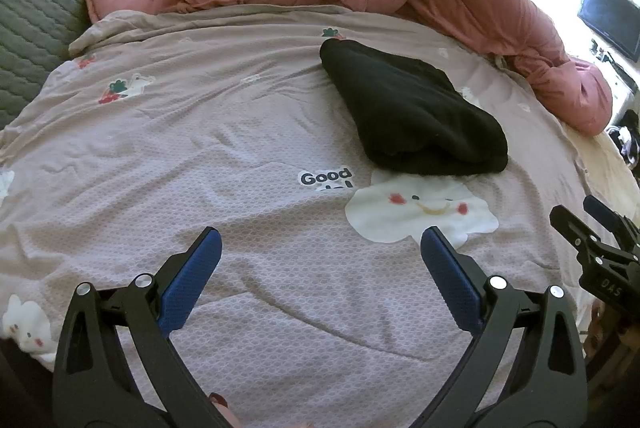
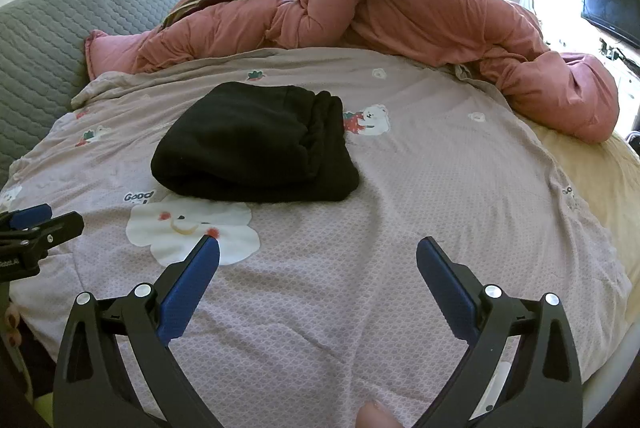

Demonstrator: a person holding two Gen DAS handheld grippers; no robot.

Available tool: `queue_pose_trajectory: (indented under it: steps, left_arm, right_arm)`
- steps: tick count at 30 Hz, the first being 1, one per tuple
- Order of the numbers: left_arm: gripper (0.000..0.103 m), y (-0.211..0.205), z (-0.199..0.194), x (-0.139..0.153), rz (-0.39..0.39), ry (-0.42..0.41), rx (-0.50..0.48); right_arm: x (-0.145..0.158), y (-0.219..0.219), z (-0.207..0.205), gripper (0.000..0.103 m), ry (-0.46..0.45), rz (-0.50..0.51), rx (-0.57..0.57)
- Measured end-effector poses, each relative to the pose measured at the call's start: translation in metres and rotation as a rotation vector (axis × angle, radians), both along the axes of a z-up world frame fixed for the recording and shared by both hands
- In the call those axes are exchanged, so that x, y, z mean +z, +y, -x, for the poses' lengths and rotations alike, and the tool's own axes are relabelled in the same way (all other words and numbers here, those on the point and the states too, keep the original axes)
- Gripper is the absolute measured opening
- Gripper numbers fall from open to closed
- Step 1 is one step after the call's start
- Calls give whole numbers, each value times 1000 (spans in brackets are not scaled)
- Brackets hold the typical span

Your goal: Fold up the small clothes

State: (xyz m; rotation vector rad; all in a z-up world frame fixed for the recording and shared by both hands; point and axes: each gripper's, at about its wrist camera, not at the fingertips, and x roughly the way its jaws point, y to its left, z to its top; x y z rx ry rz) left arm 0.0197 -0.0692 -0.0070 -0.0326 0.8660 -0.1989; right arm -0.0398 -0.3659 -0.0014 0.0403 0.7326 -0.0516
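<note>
Both the left tool [image 1: 321, 260] and right tool [image 2: 318, 270] hover wide open and empty above the bed [image 1: 240, 132], near the folded black garment [image 2: 256, 148]; judging it finished, square its edges gently, avoiding snagging the printed cover.

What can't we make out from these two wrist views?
- Black garment: its type, dark fabric hides detail in both views.
- "Good" print: second line is covered by the garment, left wrist view.
- Right gripper: cut off by the frame edge in the left wrist view.
- Screen: cut off, right wrist view.
</note>
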Motion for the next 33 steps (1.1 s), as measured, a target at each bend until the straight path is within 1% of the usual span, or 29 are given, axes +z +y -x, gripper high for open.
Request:
queue_pose_trajectory:
  steps: [19,29,33]
  left_arm:
    - [93,0,0,-1,-24,5,15]
    - [93,-2,1,0,-35,-4,9]
    - [93,-1,0,1,-27,-2,10]
  right_arm:
    - [-1,-4,1,98,5,-9,-7]
    - [-3,-12,0,98,11,-9,-32]
    - [-4,-17,-2,98,15,-4,-57]
